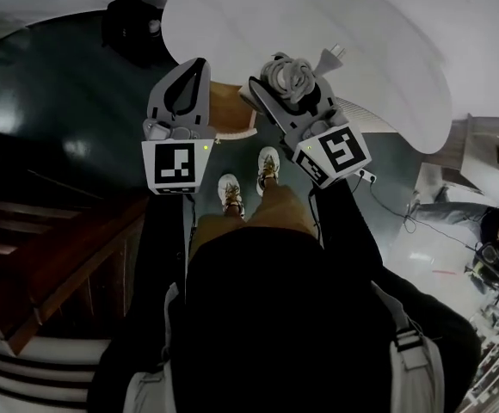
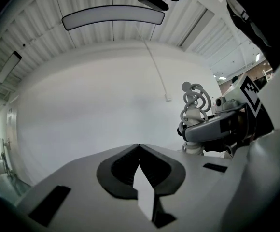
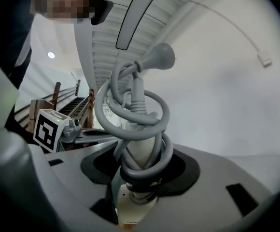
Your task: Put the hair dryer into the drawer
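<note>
The level right gripper (image 3: 140,175) clamps a white, cord-wrapped plastic hair dryer (image 3: 139,151). Beside it, the left gripper (image 2: 139,149) has its jaws together, empty.

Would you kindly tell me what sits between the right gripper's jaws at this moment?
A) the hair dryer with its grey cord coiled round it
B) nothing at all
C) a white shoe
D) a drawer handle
A: the right gripper view shows the right gripper closed on the hair dryer, with the grey cord looped round it.
</note>
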`<state>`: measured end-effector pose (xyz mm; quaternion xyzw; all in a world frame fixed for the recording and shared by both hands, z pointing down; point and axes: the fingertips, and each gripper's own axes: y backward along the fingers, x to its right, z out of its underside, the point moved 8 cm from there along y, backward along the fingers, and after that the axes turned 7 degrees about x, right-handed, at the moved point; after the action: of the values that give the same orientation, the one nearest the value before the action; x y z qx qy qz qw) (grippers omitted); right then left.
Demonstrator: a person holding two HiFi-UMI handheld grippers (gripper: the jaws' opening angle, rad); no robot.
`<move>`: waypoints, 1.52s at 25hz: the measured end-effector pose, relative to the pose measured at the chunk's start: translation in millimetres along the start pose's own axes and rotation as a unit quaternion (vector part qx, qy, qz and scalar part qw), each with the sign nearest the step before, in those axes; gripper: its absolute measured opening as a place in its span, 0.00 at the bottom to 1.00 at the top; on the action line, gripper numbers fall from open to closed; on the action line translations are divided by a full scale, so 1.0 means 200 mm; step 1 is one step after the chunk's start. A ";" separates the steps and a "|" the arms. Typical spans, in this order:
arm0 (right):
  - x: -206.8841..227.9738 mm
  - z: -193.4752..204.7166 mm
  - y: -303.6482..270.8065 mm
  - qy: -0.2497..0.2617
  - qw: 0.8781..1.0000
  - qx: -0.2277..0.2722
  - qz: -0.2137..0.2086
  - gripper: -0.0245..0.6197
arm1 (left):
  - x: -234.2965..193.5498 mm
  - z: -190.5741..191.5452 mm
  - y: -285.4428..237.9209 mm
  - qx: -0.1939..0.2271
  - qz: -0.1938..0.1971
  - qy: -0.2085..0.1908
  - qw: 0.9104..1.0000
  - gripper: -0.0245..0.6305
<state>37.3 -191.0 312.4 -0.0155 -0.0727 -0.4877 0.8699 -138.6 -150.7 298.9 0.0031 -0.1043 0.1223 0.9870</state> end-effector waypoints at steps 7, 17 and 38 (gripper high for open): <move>0.13 0.10 -0.09 -0.024 0.998 -0.029 -0.056 0.40 | 0.07 0.10 -0.11 -0.031 -0.033 0.004 0.999 0.06; 0.21 0.28 -0.15 -0.057 0.988 -0.060 -0.130 0.40 | 0.14 0.24 -0.15 -0.075 -0.095 0.000 0.993 0.06; -0.26 0.87 -0.28 -0.008 0.967 -0.177 -0.186 0.40 | -0.01 0.65 0.30 -0.116 -0.102 0.068 0.986 0.06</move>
<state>-56.3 -160.4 474.5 -0.1593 0.0061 -0.6455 0.7469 -182.9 -96.4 424.4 -0.1092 -0.0499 0.0079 0.9927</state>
